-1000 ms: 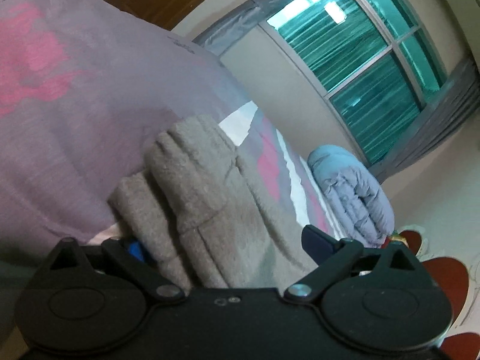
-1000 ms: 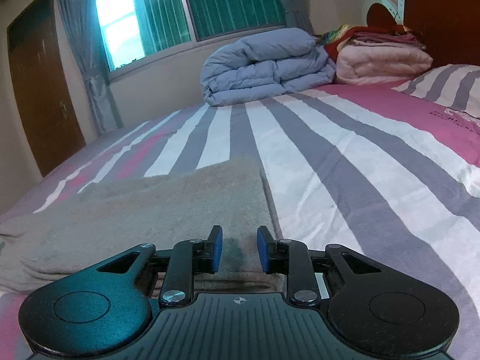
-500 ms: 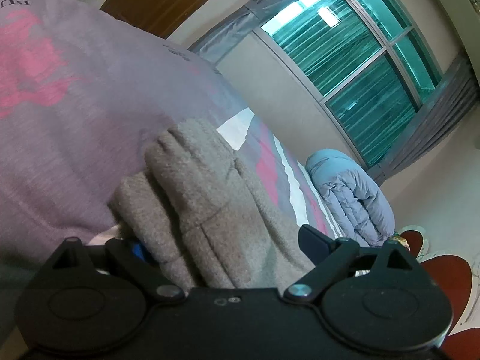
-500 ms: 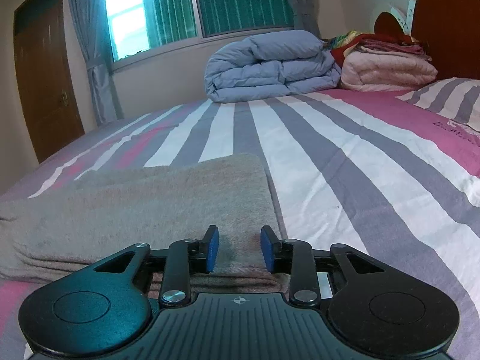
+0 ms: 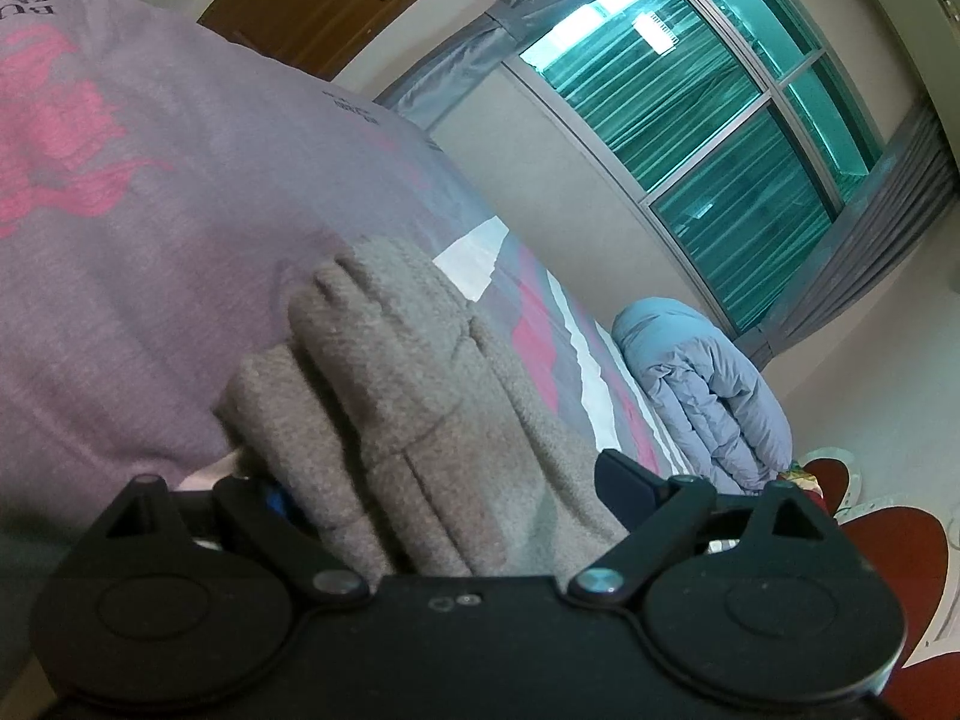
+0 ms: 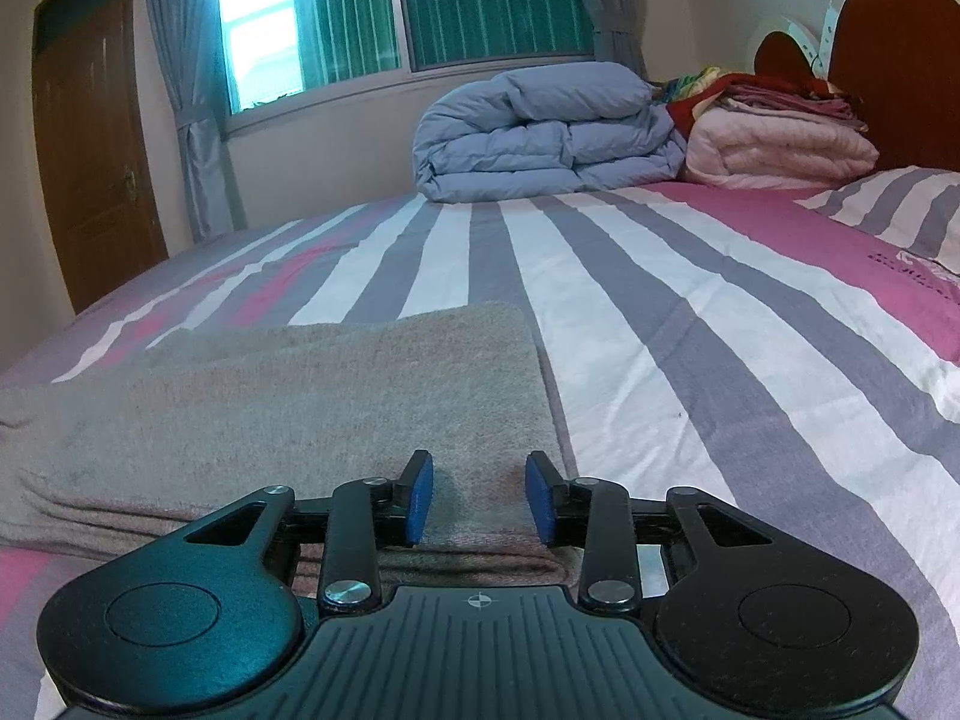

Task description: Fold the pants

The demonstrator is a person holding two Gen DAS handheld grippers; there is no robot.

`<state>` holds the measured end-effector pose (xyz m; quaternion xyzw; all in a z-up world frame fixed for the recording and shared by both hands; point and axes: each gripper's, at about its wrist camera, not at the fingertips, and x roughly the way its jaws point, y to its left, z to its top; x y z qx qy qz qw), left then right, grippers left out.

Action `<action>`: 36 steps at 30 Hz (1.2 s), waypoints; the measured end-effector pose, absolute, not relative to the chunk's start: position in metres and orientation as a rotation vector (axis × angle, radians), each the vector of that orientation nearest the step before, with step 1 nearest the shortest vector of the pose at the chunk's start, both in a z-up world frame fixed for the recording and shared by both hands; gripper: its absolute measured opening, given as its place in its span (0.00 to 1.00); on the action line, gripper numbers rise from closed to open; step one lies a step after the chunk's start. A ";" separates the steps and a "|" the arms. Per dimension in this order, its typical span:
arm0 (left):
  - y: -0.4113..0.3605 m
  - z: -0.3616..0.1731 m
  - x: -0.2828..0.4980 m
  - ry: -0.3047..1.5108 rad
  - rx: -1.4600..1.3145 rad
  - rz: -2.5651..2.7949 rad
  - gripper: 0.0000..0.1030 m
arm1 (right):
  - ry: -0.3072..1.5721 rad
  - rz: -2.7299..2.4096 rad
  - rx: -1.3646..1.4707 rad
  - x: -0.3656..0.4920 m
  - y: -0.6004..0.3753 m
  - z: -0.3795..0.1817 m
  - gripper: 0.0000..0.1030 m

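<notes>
The pants (image 6: pixel 288 396) are seen folded into a flat grey-brown stack on the striped bed (image 6: pixel 690 360), near the bed's front edge. In the right wrist view the stack's right-hand edge is found just beyond the right gripper (image 6: pixel 479 501), whose jaws are held apart with a clear gap between the blue pads (image 6: pixel 419 498). The near corner of the stack lies in that gap and beneath the pads, but no cloth is pinched; whether the pads touch the fabric cannot be told.

In the left wrist view the bunched end of the pants (image 5: pixel 420 420) is seen filling the space of the left gripper (image 5: pixel 444 492). Its jaws are spread wide, with one finger on each side of the thick folds. The left pad is largely hidden behind the cloth, so contact there cannot be told, and the fabric is not squeezed.

Beyond the pants, at the far side of the bed, a rolled blue duvet (image 6: pixel 546 132) is seen under the window (image 6: pixel 420 6), with a pink folded blanket (image 6: pixel 780 147) just beside it against the headboard (image 6: pixel 900 54).
</notes>
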<state>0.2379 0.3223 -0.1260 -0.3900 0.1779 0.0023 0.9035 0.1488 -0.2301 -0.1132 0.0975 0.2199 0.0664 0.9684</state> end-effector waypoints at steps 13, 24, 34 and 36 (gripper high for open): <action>0.333 -0.133 0.222 0.360 -0.887 0.062 0.24 | 0.465 0.165 0.307 0.154 -0.252 -0.107 0.34; 0.309 -0.089 0.213 0.370 -0.711 0.162 0.22 | 0.428 -0.068 0.705 0.120 -0.366 -0.103 0.35; 0.235 -0.008 0.226 0.323 -0.445 0.107 0.21 | 0.431 -0.130 0.818 0.110 -0.403 -0.115 0.35; 0.218 0.003 0.230 0.319 -0.431 0.083 0.20 | 0.434 -0.124 0.859 0.109 -0.409 -0.118 0.35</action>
